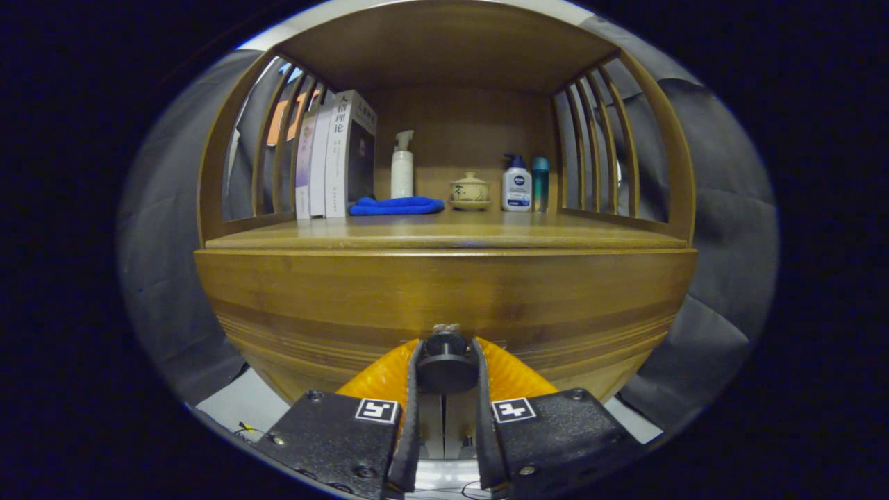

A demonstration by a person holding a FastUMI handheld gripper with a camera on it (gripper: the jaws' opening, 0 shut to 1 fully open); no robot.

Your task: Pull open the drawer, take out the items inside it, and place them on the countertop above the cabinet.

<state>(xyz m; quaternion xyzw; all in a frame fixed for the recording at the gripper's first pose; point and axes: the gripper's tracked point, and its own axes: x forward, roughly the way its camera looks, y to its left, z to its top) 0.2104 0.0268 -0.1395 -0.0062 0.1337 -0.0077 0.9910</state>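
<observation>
Pulling the drawer [444, 298] open comes next: the tongs [445, 361] are clamped on its knob [445, 364], low on the front, under the counter [444, 236]. Judged best: draw straight back, level, keeping the grip firm so the knob doesn't slip.
</observation>
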